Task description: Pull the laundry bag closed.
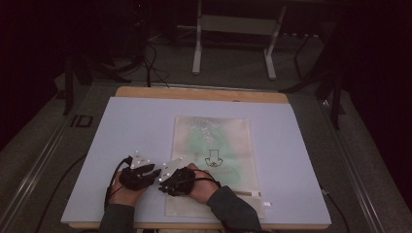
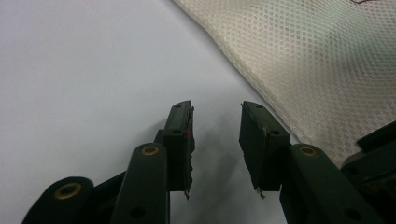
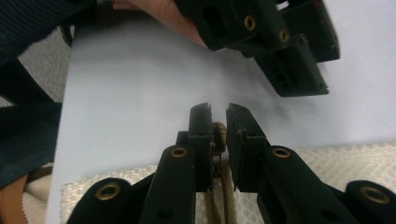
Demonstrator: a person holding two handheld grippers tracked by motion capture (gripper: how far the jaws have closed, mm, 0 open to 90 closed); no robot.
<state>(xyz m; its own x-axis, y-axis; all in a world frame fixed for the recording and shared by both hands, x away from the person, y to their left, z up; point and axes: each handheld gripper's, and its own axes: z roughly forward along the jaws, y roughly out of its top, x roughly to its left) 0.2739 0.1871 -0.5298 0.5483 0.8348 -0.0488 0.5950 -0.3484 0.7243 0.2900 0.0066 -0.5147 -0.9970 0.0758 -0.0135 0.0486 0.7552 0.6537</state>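
Note:
A cream mesh bag point(image 1: 214, 145) with a green item inside lies flat on the white board point(image 1: 136, 126). My right gripper point(image 3: 218, 109) is at the bag's near left corner, shut on the brass zipper pull point(image 3: 218, 134); the zipper track point(image 3: 219, 196) runs back between its jaws. In the high view the right gripper point(image 1: 163, 186) points left. My left gripper point(image 2: 215, 121) stands open just above the bare board, with nothing between its jaws, right beside the mesh bag's point(image 2: 317, 60) edge. The left gripper point(image 1: 155, 172) sits close to the right one, almost touching.
The board rests on a wooden table point(image 1: 194, 92). A white metal frame point(image 1: 233, 43) and cables point(image 1: 150, 63) stand on the carpet beyond the far edge. The person's dark sleeve point(image 1: 233, 211) lies over the bag's near end.

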